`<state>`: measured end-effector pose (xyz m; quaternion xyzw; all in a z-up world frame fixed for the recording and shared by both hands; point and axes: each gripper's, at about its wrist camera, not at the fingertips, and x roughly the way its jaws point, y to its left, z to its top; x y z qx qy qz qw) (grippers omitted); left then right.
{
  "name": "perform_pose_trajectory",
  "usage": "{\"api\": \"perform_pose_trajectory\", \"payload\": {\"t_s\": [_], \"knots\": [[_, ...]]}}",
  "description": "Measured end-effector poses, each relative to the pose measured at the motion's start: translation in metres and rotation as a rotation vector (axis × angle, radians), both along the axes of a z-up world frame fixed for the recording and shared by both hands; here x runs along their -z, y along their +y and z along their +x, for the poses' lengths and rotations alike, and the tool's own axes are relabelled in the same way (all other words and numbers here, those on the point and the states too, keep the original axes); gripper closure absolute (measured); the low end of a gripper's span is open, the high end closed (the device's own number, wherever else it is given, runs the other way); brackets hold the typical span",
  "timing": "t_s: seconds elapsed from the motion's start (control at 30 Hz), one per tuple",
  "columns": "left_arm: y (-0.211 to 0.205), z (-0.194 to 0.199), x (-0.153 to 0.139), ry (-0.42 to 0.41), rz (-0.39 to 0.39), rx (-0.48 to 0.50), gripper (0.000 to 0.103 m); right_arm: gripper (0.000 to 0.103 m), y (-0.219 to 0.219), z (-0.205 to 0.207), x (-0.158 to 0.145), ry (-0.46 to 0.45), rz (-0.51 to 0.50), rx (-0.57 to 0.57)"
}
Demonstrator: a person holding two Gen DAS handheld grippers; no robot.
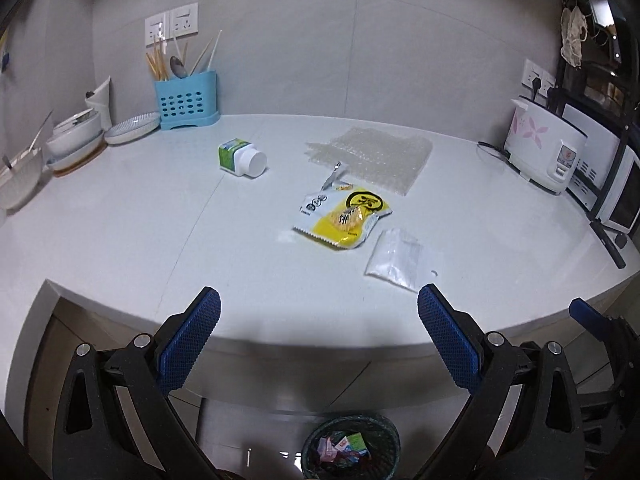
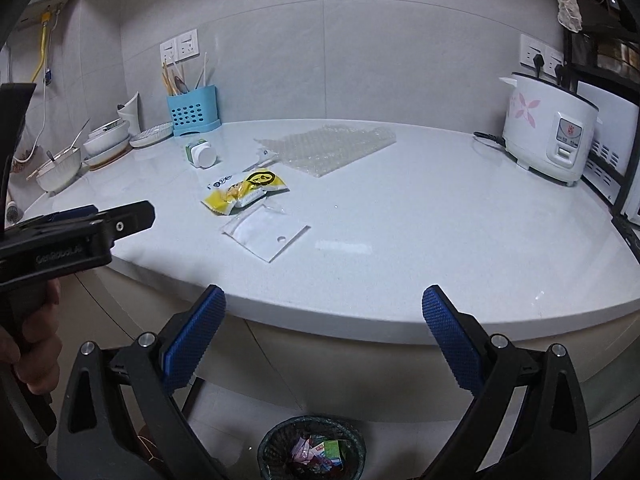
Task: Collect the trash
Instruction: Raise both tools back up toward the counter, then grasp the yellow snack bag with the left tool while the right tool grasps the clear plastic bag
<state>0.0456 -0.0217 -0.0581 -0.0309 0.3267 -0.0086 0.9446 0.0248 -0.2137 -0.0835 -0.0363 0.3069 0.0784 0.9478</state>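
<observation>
right hand-held gripper (image 2: 322, 300) agape, empty | yellow wrapper (image 2: 245, 192) on counter (image 2: 440, 220) | bin (image 2: 312, 450) below

The frame edge cuts off the waste bin (image 1: 351, 450).

Both grippers (image 1: 319, 304) (image 2: 324, 304) hover side by side, fingers spread.
</observation>
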Motion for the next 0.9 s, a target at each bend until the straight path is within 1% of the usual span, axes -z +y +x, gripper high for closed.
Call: {"api": "perform_pose_trajectory", "payload": {"t_s": [0.1, 0.2, 0.3, 0.5, 0.73, 0.9], "knots": [[-0.003, 0.025, -0.004, 0.024, 0.024, 0.01, 0.006, 0.008, 0.004, 0.012, -0.005, 0.001, -0.007, -0.018], [-0.007, 0.053, -0.003, 0.058, 0.025, 0.026, 0.006, 0.008, 0.01, 0.026, -0.008, 0.005, -0.025, -0.042], [-0.01, 0.079, 0.001, 0.083, 0.046, 0.028, 0.006, 0.008, 0.016, 0.041, -0.007, 0.021, -0.043, -0.071], [-0.017, 0.125, 0.019, 0.146, 0.063, 0.037, 0.006, 0.008, 0.017, 0.068, -0.001, 0.066, -0.052, -0.128], [-0.017, 0.162, 0.037, 0.219, 0.038, 0.052, 0.007, 0.008, 0.023, 0.095, 0.005, 0.111, -0.066, -0.215], [-0.022, 0.177, 0.05, 0.266, 0.071, 0.069, 0.009, 0.008, 0.033, 0.115, 0.009, 0.141, -0.093, -0.242]]}}
